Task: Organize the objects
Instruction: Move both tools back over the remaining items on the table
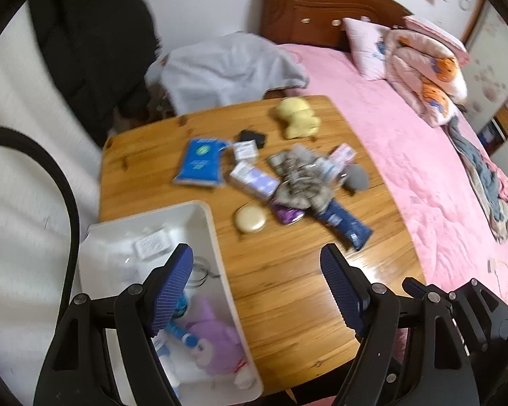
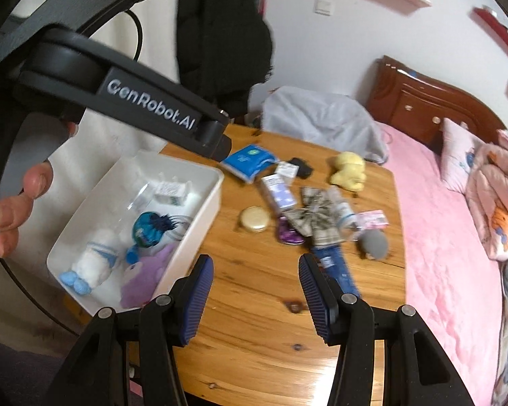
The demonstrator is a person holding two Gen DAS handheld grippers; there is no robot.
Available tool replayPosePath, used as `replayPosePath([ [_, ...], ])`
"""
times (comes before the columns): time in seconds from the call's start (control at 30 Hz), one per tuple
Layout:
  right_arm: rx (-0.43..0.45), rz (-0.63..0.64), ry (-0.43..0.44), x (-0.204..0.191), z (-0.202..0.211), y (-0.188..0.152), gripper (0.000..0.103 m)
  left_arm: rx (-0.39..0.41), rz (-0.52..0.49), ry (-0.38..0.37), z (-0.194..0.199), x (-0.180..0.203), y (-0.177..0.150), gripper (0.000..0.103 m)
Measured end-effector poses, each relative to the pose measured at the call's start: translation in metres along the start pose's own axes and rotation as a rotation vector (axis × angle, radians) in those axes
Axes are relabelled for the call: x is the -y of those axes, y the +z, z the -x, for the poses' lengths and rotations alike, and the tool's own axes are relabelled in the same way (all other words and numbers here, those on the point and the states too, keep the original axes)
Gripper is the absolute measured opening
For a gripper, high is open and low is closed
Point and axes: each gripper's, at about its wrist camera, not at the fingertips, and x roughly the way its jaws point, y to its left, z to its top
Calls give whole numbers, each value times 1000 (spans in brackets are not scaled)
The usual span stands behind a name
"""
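A white bin (image 1: 216, 237) (image 2: 206, 203) stands on the left of the wooden table (image 1: 281, 287) (image 2: 254, 331). In it lie a purple plush (image 1: 216, 345) (image 2: 145, 277), a white and blue plush (image 2: 91, 264), a blue round toy (image 2: 149, 228) and a small white packet (image 1: 152, 243) (image 2: 171, 189). Loose on the table are a blue pouch (image 1: 199, 162) (image 2: 247, 159), a yellow plush (image 1: 298, 115) (image 2: 348, 169), a round cream case (image 1: 250, 220) (image 2: 254, 220), small boxes (image 1: 254, 179) (image 2: 277, 193), a plaid cloth (image 1: 301, 179) (image 2: 318, 220) and a grey fuzzy ball (image 1: 355, 177) (image 2: 374, 243). My left gripper (image 1: 257, 291) hangs open over the bin's right rim, holding nothing. My right gripper (image 2: 255, 301) is open and bare above the table's near part.
A bed with a pink cover (image 1: 423, 155) (image 2: 450, 237) borders the table's right side, with pillows and a folded quilt (image 1: 423, 67) at its head. A grey cloth (image 1: 227, 67) (image 2: 321, 118) lies behind the table. A dark coat (image 1: 94, 34) (image 2: 220, 34) hangs on the wall. A hand (image 2: 20, 203) holds the other gripper's handle.
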Motion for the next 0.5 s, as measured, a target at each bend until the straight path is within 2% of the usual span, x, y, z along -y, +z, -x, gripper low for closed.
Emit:
replayPosePath([
  [0.23, 41, -83, -32, 48, 16, -2, 54, 23, -70, -34, -2, 41, 23, 81],
  [0.5, 56, -152, -71, 94, 10, -6, 54, -9, -118, -38, -22, 73, 38, 81],
])
